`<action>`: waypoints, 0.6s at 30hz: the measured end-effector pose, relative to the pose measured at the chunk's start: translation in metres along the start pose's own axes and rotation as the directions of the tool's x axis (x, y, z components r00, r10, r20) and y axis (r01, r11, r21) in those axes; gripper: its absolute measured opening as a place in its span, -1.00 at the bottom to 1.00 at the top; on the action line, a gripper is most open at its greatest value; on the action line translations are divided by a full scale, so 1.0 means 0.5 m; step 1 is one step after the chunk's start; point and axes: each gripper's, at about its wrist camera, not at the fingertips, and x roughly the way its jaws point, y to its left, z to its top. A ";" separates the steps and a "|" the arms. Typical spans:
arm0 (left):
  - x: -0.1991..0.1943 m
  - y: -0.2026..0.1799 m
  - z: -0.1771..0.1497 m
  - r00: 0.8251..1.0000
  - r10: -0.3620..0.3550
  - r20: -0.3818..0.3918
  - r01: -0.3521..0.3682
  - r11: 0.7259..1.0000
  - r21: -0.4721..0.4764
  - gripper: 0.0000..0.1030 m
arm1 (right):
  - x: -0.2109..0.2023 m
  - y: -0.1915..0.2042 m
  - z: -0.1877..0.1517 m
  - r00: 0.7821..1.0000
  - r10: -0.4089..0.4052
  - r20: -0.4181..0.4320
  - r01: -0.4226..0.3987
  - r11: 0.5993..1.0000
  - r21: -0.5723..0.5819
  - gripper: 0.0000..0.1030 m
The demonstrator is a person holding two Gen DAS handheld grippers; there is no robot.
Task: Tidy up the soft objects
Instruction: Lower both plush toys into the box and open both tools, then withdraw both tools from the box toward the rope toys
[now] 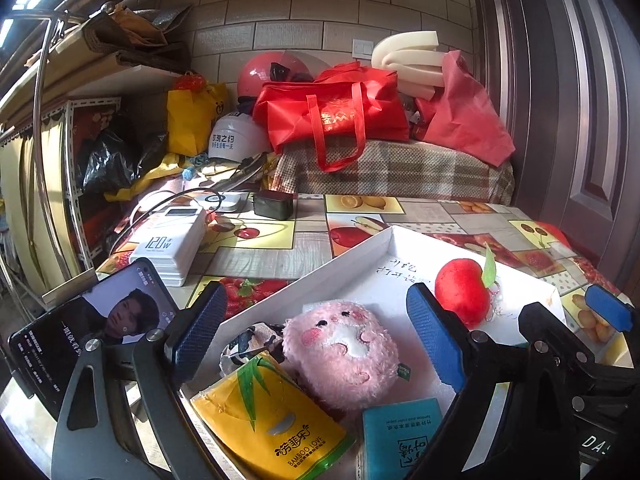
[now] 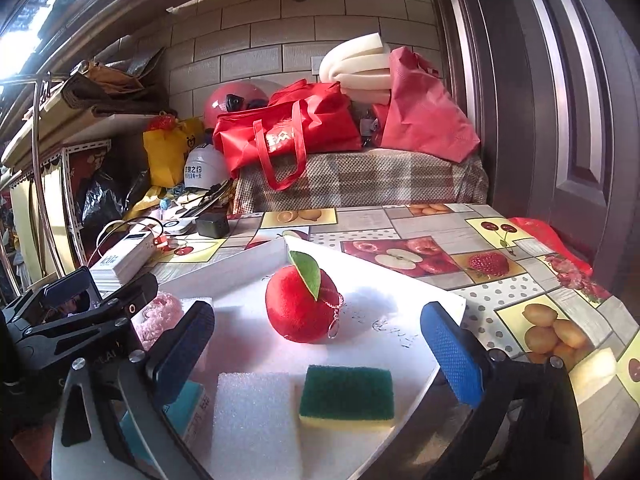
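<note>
A white tray [image 1: 360, 264] holds soft things. In the left wrist view a pink plush toy [image 1: 344, 356] lies between my open left gripper's [image 1: 320, 336] fingers, with a yellow tissue pack [image 1: 272, 424] and a teal tissue pack [image 1: 400, 436] in front and a red plush apple [image 1: 460, 292] behind. In the right wrist view the apple [image 2: 300, 308] stands mid-tray [image 2: 224, 268], with a green-and-yellow sponge [image 2: 348, 396] and a white foam block [image 2: 256, 420] nearer. My right gripper [image 2: 320, 356] is open and empty above them.
A phone [image 1: 92, 332] leans at the tray's left, with a white power bank [image 1: 172, 244] and a black charger [image 1: 272, 204] behind. Red bags [image 1: 332, 116], helmets and foam are piled on a bench at the back. A door [image 2: 560, 100] stands to the right.
</note>
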 end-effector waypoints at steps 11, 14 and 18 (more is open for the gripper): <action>-0.007 0.001 -0.001 1.000 0.002 0.016 -0.003 1.000 0.005 0.80 | -0.014 0.002 0.000 0.999 0.000 0.041 0.000 1.000 -0.007 1.00; -0.010 0.001 0.000 1.000 0.002 0.022 -0.002 1.000 0.005 0.80 | -0.018 0.004 -0.001 0.999 0.002 0.052 -0.001 1.000 -0.009 1.00; -0.016 0.000 -0.001 0.999 0.007 0.038 -0.008 1.000 0.008 0.80 | -0.022 0.003 -0.001 0.998 0.011 0.061 -0.011 1.000 -0.009 1.00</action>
